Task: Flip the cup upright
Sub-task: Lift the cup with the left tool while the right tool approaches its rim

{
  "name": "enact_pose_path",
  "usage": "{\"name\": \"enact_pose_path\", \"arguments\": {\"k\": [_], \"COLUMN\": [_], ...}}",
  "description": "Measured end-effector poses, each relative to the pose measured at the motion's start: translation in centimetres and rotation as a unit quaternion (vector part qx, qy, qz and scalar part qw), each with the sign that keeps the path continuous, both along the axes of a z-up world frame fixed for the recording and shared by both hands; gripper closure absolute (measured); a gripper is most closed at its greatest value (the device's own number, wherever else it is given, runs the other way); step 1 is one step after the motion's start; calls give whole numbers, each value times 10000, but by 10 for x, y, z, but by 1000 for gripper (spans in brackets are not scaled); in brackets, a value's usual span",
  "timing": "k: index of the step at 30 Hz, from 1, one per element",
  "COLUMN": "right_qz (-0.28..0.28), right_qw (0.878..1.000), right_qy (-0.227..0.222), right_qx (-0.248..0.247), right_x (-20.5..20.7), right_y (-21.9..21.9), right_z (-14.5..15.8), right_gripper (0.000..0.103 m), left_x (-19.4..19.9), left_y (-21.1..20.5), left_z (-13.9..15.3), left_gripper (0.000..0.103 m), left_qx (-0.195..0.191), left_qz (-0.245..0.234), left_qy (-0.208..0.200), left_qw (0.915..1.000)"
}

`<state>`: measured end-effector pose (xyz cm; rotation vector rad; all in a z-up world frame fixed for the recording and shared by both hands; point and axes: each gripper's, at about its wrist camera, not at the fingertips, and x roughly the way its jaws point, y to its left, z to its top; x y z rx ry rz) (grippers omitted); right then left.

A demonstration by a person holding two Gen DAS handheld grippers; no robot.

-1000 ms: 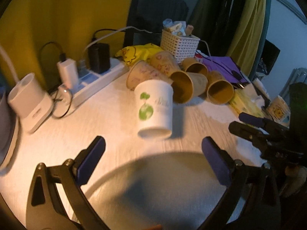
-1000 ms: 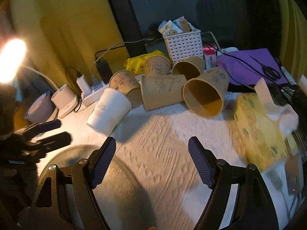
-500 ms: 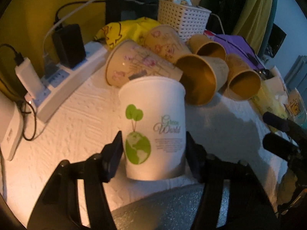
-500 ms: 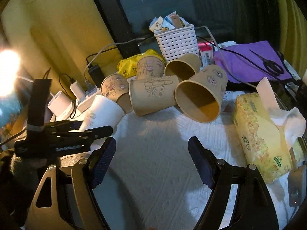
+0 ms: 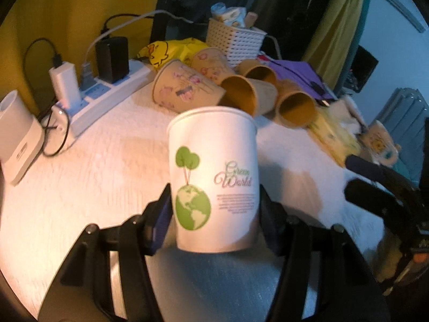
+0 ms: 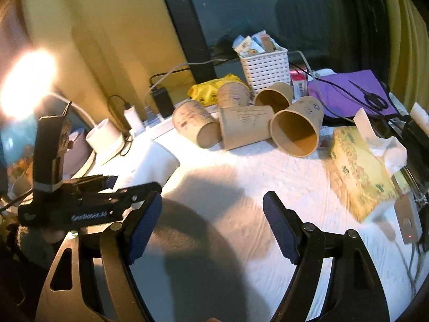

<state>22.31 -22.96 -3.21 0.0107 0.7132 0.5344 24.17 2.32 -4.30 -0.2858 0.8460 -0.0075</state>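
Left gripper (image 5: 214, 209) now has both fingers clamped on the white paper cup with green globe print (image 5: 214, 177), which it only straddled 0.5 s ago, cup appears lifted and tilting, so flip underway; right gripper (image 6: 211, 225) stays wide, empty.

We see the left gripper (image 5: 214, 212) clamping the white cup (image 5: 213, 179) at frame centre, brown cups (image 5: 241, 91) lying behind.
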Motion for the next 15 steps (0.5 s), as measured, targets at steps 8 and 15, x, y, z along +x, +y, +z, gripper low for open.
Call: {"name": "enact_pose_path", "arguments": {"k": [8, 15], "right_qz": [134, 471], "right_qw": [9998, 9977], "right_qy": [-171, 107], "right_qx": [-43, 471], "right_x": [-50, -86], "right_y": [11, 10], "right_z": [11, 9], "right_gripper": [23, 22], "left_x": [-72, -129], "left_y": [-12, -21], "left_z": [12, 6], "left_gripper": [44, 44], "left_qx": [5, 271], "left_qz": [-213, -330], "left_qy": [-427, -562], "left_qw": [9989, 9975]}}
